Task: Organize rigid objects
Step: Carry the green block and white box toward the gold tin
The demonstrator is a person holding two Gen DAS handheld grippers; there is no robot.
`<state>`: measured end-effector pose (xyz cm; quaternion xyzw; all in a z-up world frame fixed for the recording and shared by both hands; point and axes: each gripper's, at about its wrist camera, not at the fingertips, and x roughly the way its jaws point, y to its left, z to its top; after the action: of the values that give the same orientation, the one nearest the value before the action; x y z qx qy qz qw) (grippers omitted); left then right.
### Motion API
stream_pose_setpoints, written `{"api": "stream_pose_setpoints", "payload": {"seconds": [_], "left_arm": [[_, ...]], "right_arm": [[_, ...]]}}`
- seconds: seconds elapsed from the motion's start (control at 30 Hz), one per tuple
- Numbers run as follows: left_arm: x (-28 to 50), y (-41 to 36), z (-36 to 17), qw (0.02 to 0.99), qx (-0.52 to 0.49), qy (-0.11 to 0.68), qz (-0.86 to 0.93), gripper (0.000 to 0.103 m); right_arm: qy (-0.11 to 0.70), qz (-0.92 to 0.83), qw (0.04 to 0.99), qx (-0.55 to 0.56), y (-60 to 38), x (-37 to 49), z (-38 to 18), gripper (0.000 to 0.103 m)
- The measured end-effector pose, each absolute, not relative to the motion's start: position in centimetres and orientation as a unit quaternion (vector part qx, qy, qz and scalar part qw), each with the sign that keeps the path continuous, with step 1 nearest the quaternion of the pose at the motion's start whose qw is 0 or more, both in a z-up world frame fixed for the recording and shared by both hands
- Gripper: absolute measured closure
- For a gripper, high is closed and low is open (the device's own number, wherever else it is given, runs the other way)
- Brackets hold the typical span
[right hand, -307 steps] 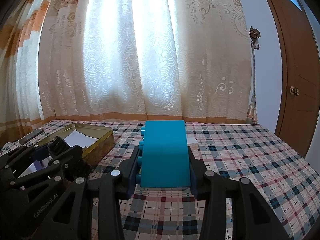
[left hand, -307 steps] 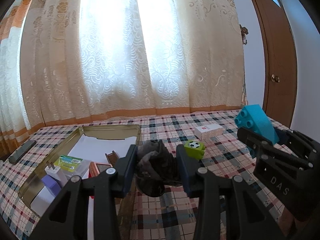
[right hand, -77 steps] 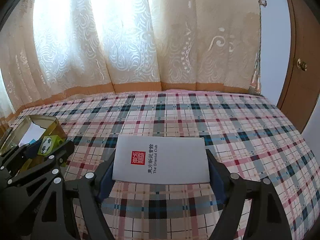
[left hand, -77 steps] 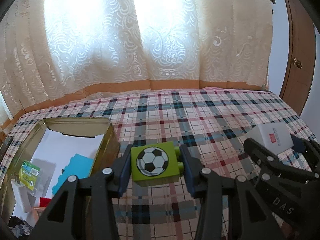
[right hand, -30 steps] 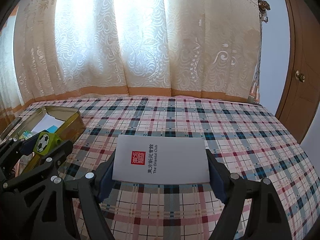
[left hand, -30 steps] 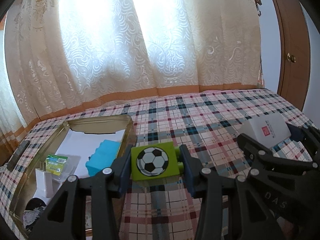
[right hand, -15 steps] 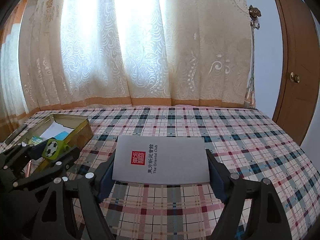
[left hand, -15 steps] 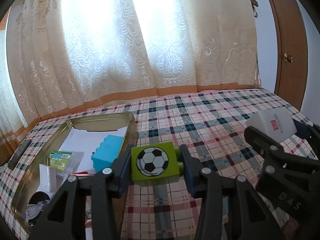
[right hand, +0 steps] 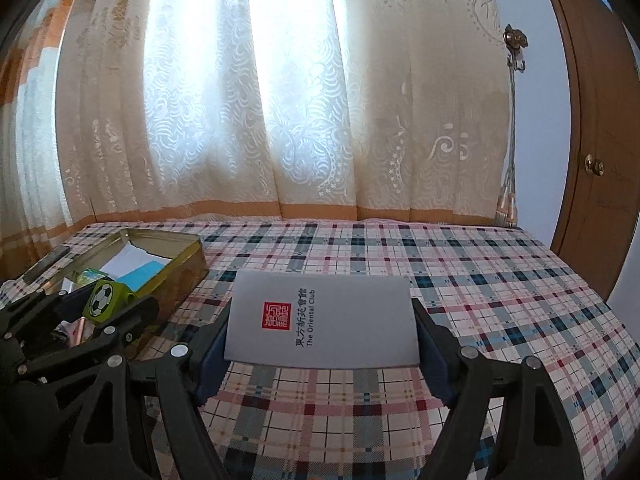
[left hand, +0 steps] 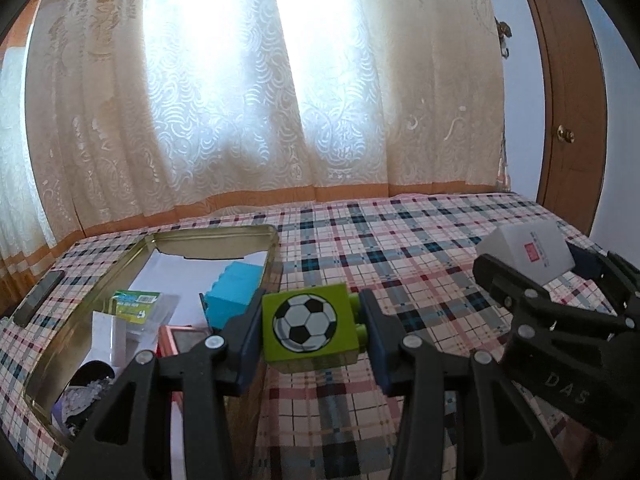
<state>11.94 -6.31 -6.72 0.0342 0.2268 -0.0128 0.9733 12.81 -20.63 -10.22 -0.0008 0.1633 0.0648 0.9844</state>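
Your left tongs (left hand: 310,330) were clamped on the green block (left hand: 309,327) with the football print, held above the plaid surface (left hand: 400,252) just beside the near right edge of the gold tin (left hand: 216,236). Your right tongs (right hand: 322,322) gripped the white box (right hand: 322,322) with the red seal, held off the surface and well to the right of the tin.

Compared with half a second before, both grips were unchanged, but the view from each wrist had tipped upward: more curtain (left hand: 248,92) showed and the surface sat lower in the picture. From the left wrist, more of the tin's inside was visible, with the blue block (left hand: 236,294), a green packet (left hand: 134,302) and a white charger (left hand: 108,338) lying in it. A dark phone (left hand: 38,298) lay on the surface left of the tin.
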Motion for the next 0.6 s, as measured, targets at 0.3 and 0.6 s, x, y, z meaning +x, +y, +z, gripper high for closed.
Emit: {"api": "stream_pose_setpoints", "payload": {"seconds": [0.3,0.6], "left_arm": [[10.3,-6.0,-6.5,0.978,0.041,0.205,-0.013,0.058],[9.3,-5.8,-6.4,0.981,0.039,0.191,-0.012,0.058]], "right_arm": [[0.146,0.068,0.987,-0.001,-20.5,11.9,-10.0,0.022],[0.137,0.077,0.988,-0.004,-20.0,11.0,-10.0,0.022]]}}
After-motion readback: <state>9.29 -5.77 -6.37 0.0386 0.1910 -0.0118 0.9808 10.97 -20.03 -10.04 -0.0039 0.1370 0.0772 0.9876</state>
